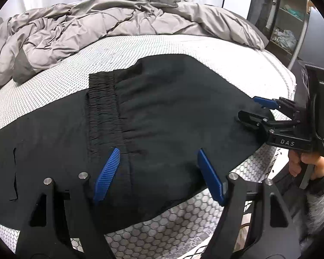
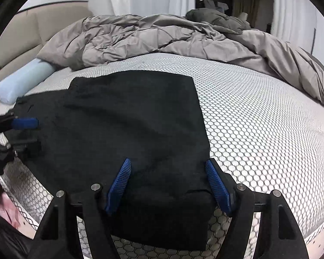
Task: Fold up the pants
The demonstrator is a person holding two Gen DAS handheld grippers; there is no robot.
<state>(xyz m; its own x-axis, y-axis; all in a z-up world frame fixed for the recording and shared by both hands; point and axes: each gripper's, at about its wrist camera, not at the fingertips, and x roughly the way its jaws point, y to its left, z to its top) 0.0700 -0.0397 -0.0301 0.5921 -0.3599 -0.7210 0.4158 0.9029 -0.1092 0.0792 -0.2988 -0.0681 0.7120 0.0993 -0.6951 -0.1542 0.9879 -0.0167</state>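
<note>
Left wrist view: black soft-fabric pants (image 1: 162, 116), already folded over themselves, lying flat on the near part of a white mattress with a grey honeycomb print (image 1: 166, 43). Gathered elastic waistband (image 1: 101, 112) running front to back, left of centre. Long axis of the garment runs side to side across the mattress edge; near hem drapes slightly over that edge.

Left gripper (image 1: 157, 172), black frame with blue ribbed pads: jaws apart, poised over the near edge of the cloth beside the waistband, nothing pinched between them.

Right gripper (image 2: 168, 185), same make: jaws apart, straddling the near corner at the opposite end of the pants, cloth lying between the pads but not visibly squeezed. Seen from the left camera, it reaches in from the right side, held by a person's hand (image 1: 302, 161).

Relation governing the next move, by judgement: each gripper stands at its own end of the long axis, both on the near edge; the right one is nearer a free end, the left one nearer the waistband.

Surroundings: rumpled grey-brown quilted duvet (image 2: 162, 34) heaped at the far side; pale blue cylindrical bolster (image 2: 21, 82) by the beige headboard (image 2: 21, 32).
</note>
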